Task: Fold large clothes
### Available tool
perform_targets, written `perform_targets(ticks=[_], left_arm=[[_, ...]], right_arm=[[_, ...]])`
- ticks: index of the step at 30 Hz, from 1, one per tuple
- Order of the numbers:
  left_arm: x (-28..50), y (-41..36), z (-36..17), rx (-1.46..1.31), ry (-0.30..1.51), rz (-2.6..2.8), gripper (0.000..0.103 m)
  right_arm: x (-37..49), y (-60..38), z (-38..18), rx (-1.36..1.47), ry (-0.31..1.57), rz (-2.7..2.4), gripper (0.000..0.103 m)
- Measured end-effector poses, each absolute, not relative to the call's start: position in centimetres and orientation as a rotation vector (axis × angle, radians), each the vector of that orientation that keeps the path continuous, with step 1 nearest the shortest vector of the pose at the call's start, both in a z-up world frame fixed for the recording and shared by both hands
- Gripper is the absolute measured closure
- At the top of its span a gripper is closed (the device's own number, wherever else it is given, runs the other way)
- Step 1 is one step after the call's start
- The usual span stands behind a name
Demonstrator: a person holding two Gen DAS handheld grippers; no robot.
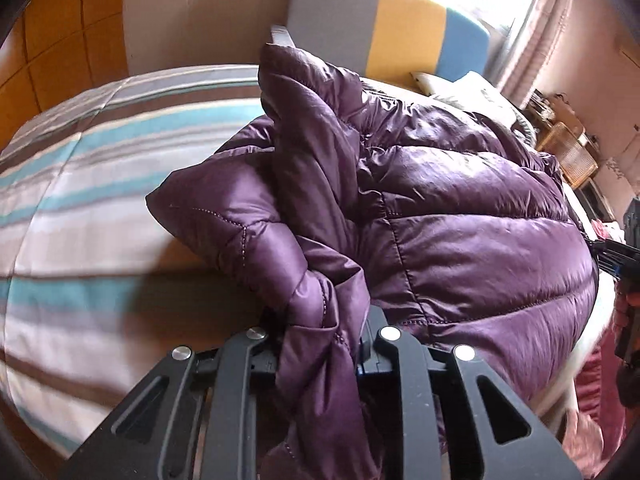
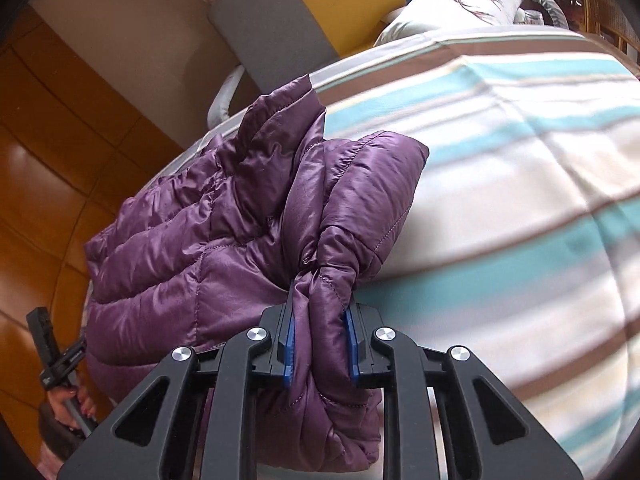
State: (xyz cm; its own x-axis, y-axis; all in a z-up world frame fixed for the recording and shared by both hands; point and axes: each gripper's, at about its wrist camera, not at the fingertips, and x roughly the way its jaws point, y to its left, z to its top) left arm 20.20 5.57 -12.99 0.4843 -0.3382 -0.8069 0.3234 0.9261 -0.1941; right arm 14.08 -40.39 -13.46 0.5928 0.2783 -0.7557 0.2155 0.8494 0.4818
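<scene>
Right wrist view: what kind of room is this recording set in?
Most likely a bedroom in a home. A bed with a striped cover fills the view, a printed pillow lies at its head against a padded headboard, and the purple puffer jacket lies on the bed.

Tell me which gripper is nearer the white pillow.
Right, as far as these views show. The right gripper clamps the purple jacket on the pillow's side; the left gripper clamps its far end.
</scene>
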Motion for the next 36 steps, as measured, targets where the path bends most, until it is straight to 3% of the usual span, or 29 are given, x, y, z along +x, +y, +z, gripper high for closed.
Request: perform_targets(ticks=[3,4,5,7,9,17,25,26,27,28,29,30,31,36], left_arm=[[17.8,6.0,-12.8,-0.013,0.983,-0.401,0.081],[17.0,6.0,-12.6,-0.006,0.977,-0.39,0.075],[16.6,6.1,-12.5,-0.002,0.971,-0.372,0.072],[15.7,6.5,-11.8,-0.013,0.952,-0.327,0.061],[15.0,7.1,-10.9,-0.031,0.925,-0.28,0.054],[13.9,5.0,-4.1,0.033,0.711,-0.226,0.034],[15.7,-5.5,-5.3,0.117,0.789,-0.405,0.033],[16.1,-6.6,-6.2,0.144,0.811,-0.399,0.034],[16.5,-7.3,-7.2,0.158,0.834,-0.405,0.045],[16.8,-7.6,-8.1,0.161,0.856,-0.417,0.065],[16.8,-8.0,-9.0,0.161,0.876,-0.422,0.074],[16.6,-8.2,-9.4,0.156,0.876,-0.423,0.094],[16.3,-8.4,-9.7,0.156,0.882,-0.428,0.103],[15.6,-7.8,-7.2,0.122,0.84,-0.427,0.103]], right_arm=[[10.9,-40.2,-13.5,0.593,0.944,0.043,0.083],[10.1,-40.1,-13.5,0.592,0.938,0.026,0.079],[9.6,-39.9,-13.7,0.583,0.93,0.008,0.074],[9.1,-39.7,-12.9,0.53,0.896,-0.035,0.054],[8.8,-39.6,-11.5,0.469,0.847,-0.086,0.044],[10.6,-36.3,-6.1,0.351,0.739,-0.024,0.044],[16.3,-28.2,-7.8,0.224,0.903,0.099,0.044],[16.7,-28.0,-8.2,0.209,0.919,0.093,0.044],[17.2,-27.6,-8.8,0.195,0.939,0.092,0.047],[17.3,-27.3,-9.3,0.182,0.95,0.094,0.066],[17.4,-26.8,-9.7,0.171,0.955,0.097,0.075],[17.3,-26.6,-10.0,0.165,0.958,0.112,0.091],[17.0,-26.4,-10.2,0.165,0.96,0.128,0.101],[16.4,-26.9,-7.4,0.168,0.889,0.145,0.102]])
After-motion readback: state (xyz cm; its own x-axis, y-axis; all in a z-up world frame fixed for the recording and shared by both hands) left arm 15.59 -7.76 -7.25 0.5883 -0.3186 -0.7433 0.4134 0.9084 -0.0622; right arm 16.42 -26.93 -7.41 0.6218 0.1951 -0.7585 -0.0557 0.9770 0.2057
